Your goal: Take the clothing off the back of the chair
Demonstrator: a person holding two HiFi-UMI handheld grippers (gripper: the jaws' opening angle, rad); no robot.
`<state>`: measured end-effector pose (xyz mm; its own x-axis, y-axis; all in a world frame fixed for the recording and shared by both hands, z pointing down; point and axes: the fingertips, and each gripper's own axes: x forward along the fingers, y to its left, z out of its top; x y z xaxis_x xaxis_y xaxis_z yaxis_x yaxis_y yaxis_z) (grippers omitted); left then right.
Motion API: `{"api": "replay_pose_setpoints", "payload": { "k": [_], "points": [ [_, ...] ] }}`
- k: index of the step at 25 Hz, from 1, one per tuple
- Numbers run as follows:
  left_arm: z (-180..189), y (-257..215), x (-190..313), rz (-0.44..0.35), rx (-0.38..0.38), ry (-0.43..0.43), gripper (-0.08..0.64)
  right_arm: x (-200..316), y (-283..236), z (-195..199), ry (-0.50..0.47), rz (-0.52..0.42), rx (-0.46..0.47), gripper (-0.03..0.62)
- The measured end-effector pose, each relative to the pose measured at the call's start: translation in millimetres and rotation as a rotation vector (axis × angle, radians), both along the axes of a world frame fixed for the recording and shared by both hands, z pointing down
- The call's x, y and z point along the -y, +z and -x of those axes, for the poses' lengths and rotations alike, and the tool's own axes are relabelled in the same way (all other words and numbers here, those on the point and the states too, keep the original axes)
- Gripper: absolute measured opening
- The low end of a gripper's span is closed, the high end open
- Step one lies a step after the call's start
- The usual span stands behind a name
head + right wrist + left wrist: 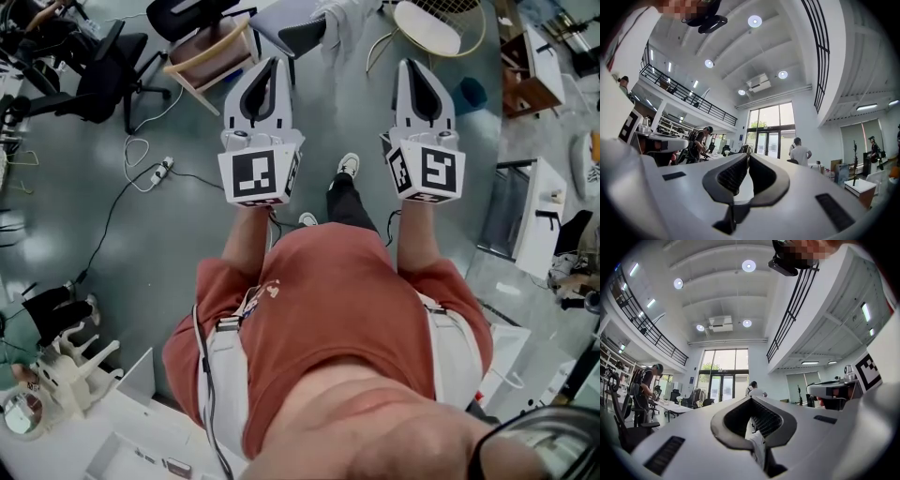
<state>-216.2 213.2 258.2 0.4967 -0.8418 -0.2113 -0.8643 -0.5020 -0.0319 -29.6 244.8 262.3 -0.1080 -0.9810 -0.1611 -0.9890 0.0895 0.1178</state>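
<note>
Our left gripper [273,63] and right gripper [415,66], short of the chair [302,36], hang empty, fingers pressed together. We judge its clothing [341,19] not yet taken.

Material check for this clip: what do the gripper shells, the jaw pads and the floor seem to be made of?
Gripper shells: likely moulded plastic, matt white; smooth, seamless curves with soft highlights.
Jaw pads: black and finely ribbed, probably rubber, though hard plastic is possible.
Floor: hard grey-green surface with a glossy coat; it mirrors patches of light. Perhaps sealed concrete.
</note>
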Motion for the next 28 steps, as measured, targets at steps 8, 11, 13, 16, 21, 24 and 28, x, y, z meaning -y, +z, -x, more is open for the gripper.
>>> {"api": "replay_pose_setpoints", "payload": {
  "k": [8,11,13,16,21,24,28],
  "points": [
    [-37,9,54,0.008,0.009,-0.001,0.014,56,12,-37,-0.002,0.003,0.024,0.026],
    [-59,8,84,0.010,0.015,0.002,0.014,87,14,-60,0.002,0.010,0.039,0.026],
    [-75,7,103,0.013,0.024,0.001,0.014,107,15,-75,0.002,0.015,0.047,0.026],
    [-98,4,130,0.013,0.026,-0.004,0.014,135,14,-100,0.002,0.018,0.063,0.026],
    [-140,-3,175,0.012,0.035,-0.013,0.014,182,13,-142,-0.009,0.022,0.085,0.026],
    [-167,-6,201,0.012,0.040,-0.015,0.014,208,13,-169,-0.010,0.026,0.098,0.026],
    [-196,-4,228,0.020,0.019,-0.033,0.014,238,16,-204,-0.016,0.030,0.121,0.026]
  ]
}}
